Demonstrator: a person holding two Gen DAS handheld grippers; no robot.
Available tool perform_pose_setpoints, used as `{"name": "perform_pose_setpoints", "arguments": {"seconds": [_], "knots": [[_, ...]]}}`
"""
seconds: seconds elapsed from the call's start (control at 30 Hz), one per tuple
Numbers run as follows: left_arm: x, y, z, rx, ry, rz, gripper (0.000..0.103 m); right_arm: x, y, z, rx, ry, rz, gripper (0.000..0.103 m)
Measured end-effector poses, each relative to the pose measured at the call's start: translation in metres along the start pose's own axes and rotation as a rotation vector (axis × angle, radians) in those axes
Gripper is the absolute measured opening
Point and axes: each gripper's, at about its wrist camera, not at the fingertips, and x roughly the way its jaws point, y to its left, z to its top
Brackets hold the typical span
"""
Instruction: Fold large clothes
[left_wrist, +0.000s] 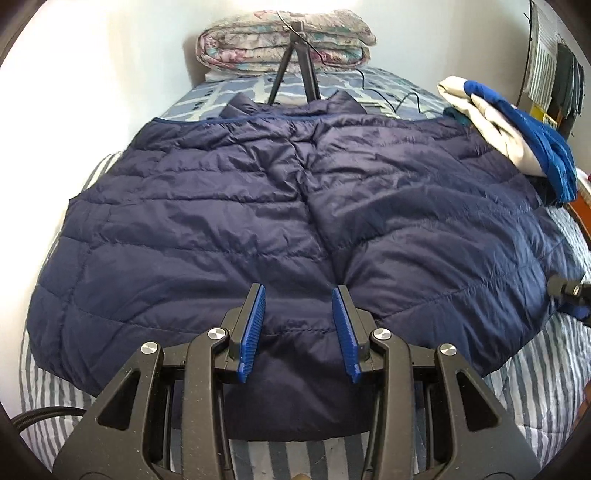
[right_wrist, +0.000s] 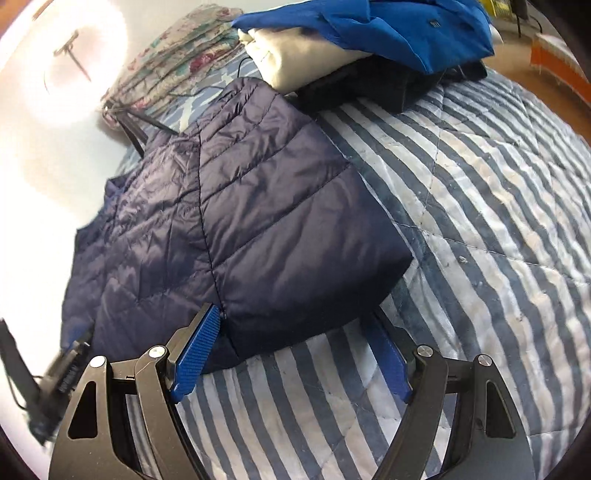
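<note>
A navy quilted puffer jacket (left_wrist: 258, 221) lies spread flat on the striped bed, collar at the far end. My left gripper (left_wrist: 299, 291) is open and hovers over the middle of its near hem, holding nothing. In the right wrist view the jacket's folded sleeve or side panel (right_wrist: 280, 221) lies over the body. My right gripper (right_wrist: 295, 314) is open at the panel's near corner, with the cloth edge between its blue pads (right_wrist: 195, 350); its far finger is partly under the cloth. The right gripper also shows at the edge of the left wrist view (left_wrist: 569, 291).
A striped quilt (right_wrist: 461, 221) covers the bed. A stack of folded clothes, cream and bright blue (left_wrist: 517, 133), sits at the far right. A folded floral blanket (left_wrist: 284, 40) and a black tripod (left_wrist: 295, 70) stand at the headboard. A wall runs along the left.
</note>
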Motion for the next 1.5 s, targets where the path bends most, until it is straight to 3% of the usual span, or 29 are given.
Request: {"name": "perform_pose_setpoints", "arguments": {"seconds": [0.23, 0.3, 0.47, 0.57, 0.93, 1.23, 1.5], "knots": [[0.011, -0.004, -0.003, 0.023, 0.014, 0.003, 0.039, 0.007, -0.007, 0.01, 0.105, -0.044, 0.072, 0.083], [0.008, 0.0, -0.001, 0.014, 0.02, -0.007, 0.039, 0.01, -0.002, 0.013, 0.091, -0.048, 0.059, 0.078], [-0.013, 0.019, 0.0, -0.023, -0.004, -0.007, 0.039, 0.009, 0.014, 0.02, 0.023, -0.043, 0.055, 0.023], [-0.032, 0.035, -0.001, -0.038, -0.03, 0.01, 0.039, -0.002, 0.028, 0.024, -0.055, -0.08, 0.036, 0.014], [-0.136, 0.099, -0.043, -0.088, -0.139, 0.042, 0.039, -0.062, 0.101, 0.028, -0.328, -0.235, 0.025, 0.009], [-0.201, 0.131, -0.097, -0.16, -0.186, 0.063, 0.039, -0.093, 0.196, 0.026, -0.497, -0.289, 0.152, 0.006], [-0.242, 0.141, -0.134, -0.214, -0.216, 0.044, 0.039, -0.08, 0.304, -0.014, -0.708, -0.256, 0.268, 0.002]]}}
